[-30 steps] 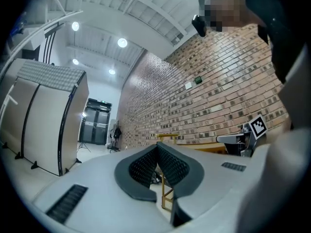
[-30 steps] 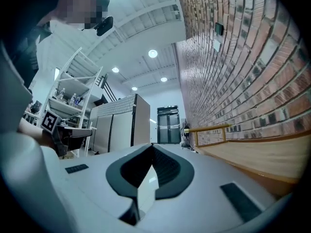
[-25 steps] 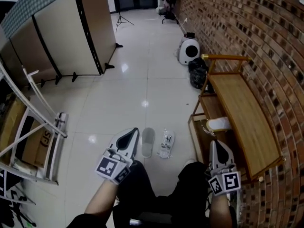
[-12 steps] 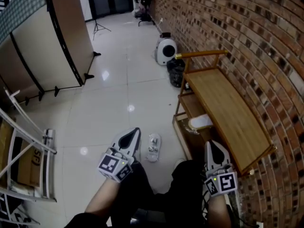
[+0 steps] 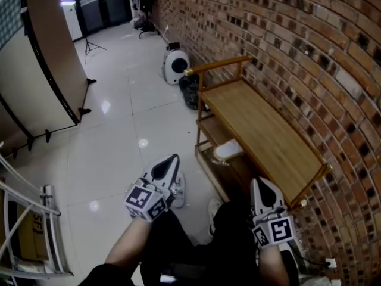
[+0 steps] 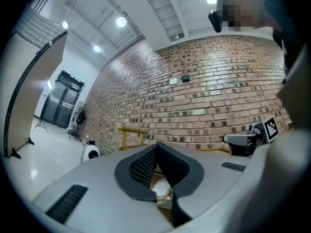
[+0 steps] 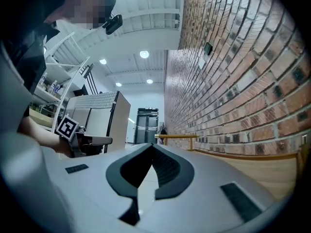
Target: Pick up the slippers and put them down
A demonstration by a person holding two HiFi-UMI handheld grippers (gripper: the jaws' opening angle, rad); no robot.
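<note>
Head view alone shows a floor slipper (image 5: 178, 195) (beside left tool (image 5: 171, 159)).

bright ceiling lights (image 6: 120, 21), floor (image 5: 143, 143) glare, fisheye edges

One slipper (image 5: 180, 194) sits half hidden behind the left tongs (image 5: 173, 158) — details blurred.

I see the bench (image 5: 268, 142) along the brick wall (image 5: 286, 40) on my right, with a slipper (image 5: 229, 150) on its lower shelf (image 5: 215, 133). Beyond the bench's far end, by the wall, sit a bag (image 5: 190, 93) and, farther off, a round appliance (image 5: 176, 65). A second slipper (image 5: 178, 194) lies on the floor (image 5: 119, 142) just right of my left hand-held gripper (image 5: 172, 158). My right hand-held gripper (image 5: 257, 182) is before the bench's near end. A partition (image 5: 36, 70) stands far left.
</note>
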